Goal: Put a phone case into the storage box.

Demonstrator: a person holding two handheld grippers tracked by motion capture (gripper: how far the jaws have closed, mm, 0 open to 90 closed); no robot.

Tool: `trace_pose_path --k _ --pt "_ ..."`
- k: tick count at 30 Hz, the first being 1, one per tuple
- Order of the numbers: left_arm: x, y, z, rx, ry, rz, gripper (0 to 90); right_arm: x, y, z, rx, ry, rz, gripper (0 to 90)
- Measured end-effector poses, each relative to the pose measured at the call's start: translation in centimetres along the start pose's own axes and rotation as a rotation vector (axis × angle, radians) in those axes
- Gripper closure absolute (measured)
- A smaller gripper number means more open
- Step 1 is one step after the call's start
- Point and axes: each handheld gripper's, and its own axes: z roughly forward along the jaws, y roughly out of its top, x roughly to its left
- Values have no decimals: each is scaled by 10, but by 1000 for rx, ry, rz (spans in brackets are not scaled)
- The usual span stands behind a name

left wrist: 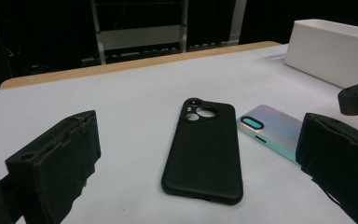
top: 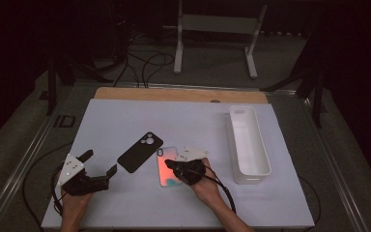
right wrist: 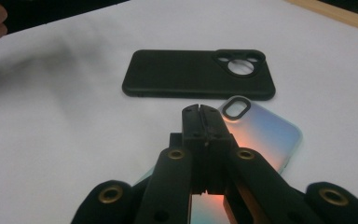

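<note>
— While the right tool [top: 173,166] hangs clenched and empty over the iridescent case [top: 166,170] on the surface [top: 125,116], where does its long axis run?
— Away from the person; the released left tool [top: 99,162] sits farther off.

A table [top: 125,93] with a wooden top carries the things; its far edge shows as a bare tan strip, and a white sheet [top: 125,121] covers the rest. On the sheet, near the middle, a black phone case [top: 140,152] lies flat with its camera cut-outs toward the far side. Just beside it, nearer the person, an iridescent phone case [top: 166,169] lies flat too, glowing orange and teal; the two stand close but apart. Toward the right edge a long white bin [top: 249,143] rests lengthwise, well apart from both cases
</note>
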Motion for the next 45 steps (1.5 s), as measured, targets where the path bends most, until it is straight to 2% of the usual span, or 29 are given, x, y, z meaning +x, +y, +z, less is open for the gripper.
trace_pose_path --k 18,26,34,40,44,45 --pt "1 0 -1 -2 1 1 6 7 -6 20 64 32 -5 900" --pt "1 0 -2 -2 4 2 6 13 -7 31 83 60 -8 900" --pt "1 0 -2 -2 4 0 6 21 -13 49 134 85 -7 900" --pt "1 0 -2 -2 4 2 6 26 -15 54 172 73 -36 900" --pt "1 0 -2 -6 4 -2 6 26 -15 53 176 68 -41 900" --pt "1 0 -2 -6 5 -2 6 26 -14 50 178 55 -49 900"
